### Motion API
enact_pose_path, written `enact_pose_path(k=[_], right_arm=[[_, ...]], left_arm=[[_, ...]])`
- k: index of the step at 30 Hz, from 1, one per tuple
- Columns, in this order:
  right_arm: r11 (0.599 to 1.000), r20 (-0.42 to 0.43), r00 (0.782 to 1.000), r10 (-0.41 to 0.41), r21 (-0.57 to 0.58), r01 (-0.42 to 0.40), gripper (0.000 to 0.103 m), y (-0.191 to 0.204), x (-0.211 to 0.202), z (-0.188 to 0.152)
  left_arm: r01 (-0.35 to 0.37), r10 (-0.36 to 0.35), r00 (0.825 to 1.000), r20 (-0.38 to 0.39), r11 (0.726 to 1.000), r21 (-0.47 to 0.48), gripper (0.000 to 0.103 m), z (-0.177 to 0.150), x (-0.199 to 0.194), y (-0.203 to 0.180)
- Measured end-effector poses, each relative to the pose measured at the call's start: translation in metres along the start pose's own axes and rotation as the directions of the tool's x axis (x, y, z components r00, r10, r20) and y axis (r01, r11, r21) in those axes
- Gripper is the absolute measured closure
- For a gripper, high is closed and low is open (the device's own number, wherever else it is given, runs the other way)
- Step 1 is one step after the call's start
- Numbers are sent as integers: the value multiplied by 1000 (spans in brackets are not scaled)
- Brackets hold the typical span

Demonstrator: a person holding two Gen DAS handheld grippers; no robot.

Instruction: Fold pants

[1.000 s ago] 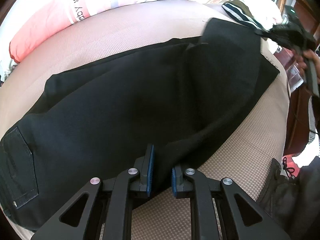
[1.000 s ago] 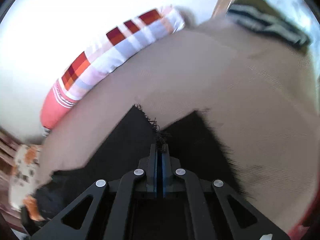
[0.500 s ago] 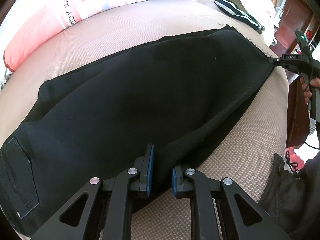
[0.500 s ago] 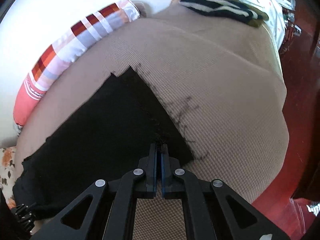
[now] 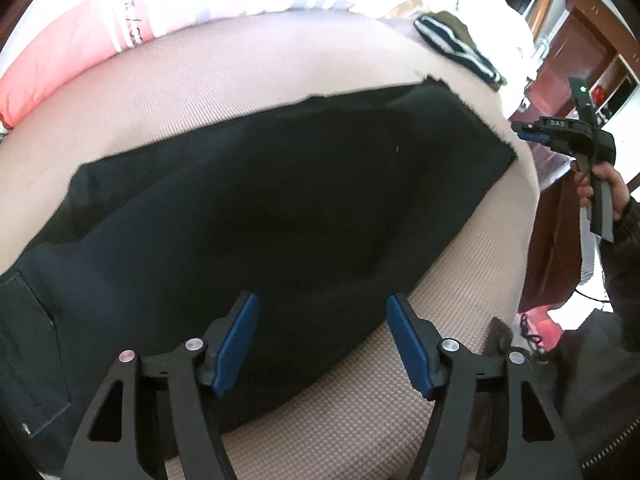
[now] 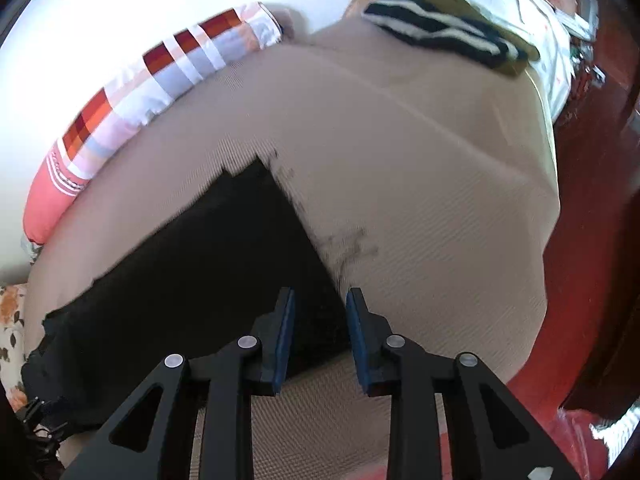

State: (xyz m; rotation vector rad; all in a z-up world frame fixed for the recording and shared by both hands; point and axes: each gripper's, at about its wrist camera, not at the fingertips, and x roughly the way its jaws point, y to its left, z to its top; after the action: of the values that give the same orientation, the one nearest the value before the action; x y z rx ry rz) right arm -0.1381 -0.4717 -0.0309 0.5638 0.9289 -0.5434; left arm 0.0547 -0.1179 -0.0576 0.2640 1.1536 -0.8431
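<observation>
Black pants (image 5: 260, 216) lie flat on the tan mattress (image 5: 248, 72), one leg laid over the other, back pocket at the left, frayed hems at the far right. My left gripper (image 5: 322, 344) is open and empty over the pants' near edge. My right gripper (image 6: 320, 340) is open and empty just above the hem corner (image 6: 316, 312); it also shows in the left wrist view (image 5: 524, 134), off the bed's right end, clear of the cloth.
A pink and checked pillow (image 5: 120, 28) lies along the far side. A striped dark garment (image 5: 456, 48) sits at the far right corner. Red-brown wooden furniture (image 5: 576, 56) stands beyond the bed's right end. A dark bag (image 5: 580, 360) is on the floor.
Both grippers have opened and let go of the pants. The right one laid the hem down at the bed's right end and drew back a little.
</observation>
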Motion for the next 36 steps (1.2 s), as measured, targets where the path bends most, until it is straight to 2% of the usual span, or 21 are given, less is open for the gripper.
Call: enact_pose_path(k=[5, 8, 9, 12, 15, 17, 23, 29, 31, 33, 36], right_arm=[[987, -46, 990, 137, -83, -140, 77, 23, 13, 42], [968, -120, 970, 213, -106, -226, 77, 36, 39, 70], [958, -155, 956, 248, -106, -266, 77, 39, 51, 81], [942, -232, 931, 282, -117, -315, 77, 46, 80, 104], [942, -276, 924, 264, -132, -308, 77, 49, 101, 118], [937, -310, 911, 271, -132, -324, 77, 48, 113, 125], [911, -363, 875, 319, -136, -388, 77, 49, 135, 133], [882, -392, 850, 351, -167, -441, 77, 54, 138, 135], [863, -412, 830, 376, -171, -475, 77, 58, 139, 132], [862, -397, 844, 361, -202, -464, 86, 60, 137, 130], [860, -380, 848, 371, -204, -468, 98, 59, 133, 126]], left_arm=[[-19, 26, 998, 63, 994, -104, 35, 11, -12, 29], [-59, 82, 991, 103, 977, -204, 35, 19, -16, 53], [-71, 99, 989, 112, 971, -229, 35, 20, -16, 60], [-108, 152, 979, 134, 951, -290, 35, 23, -18, 75], [-117, 182, 972, 145, 922, -370, 35, 25, -18, 92], [-124, 194, 971, 138, 907, -403, 35, 25, -16, 99], [-132, 209, 970, 122, 879, -458, 35, 23, -13, 113], [-153, 223, 969, 103, 875, -459, 35, 25, -9, 114], [-157, 226, 969, 101, 875, -457, 35, 26, -7, 113], [-163, 233, 967, 100, 875, -456, 35, 27, -6, 113], [-168, 238, 966, 99, 872, -459, 35, 28, -5, 113]])
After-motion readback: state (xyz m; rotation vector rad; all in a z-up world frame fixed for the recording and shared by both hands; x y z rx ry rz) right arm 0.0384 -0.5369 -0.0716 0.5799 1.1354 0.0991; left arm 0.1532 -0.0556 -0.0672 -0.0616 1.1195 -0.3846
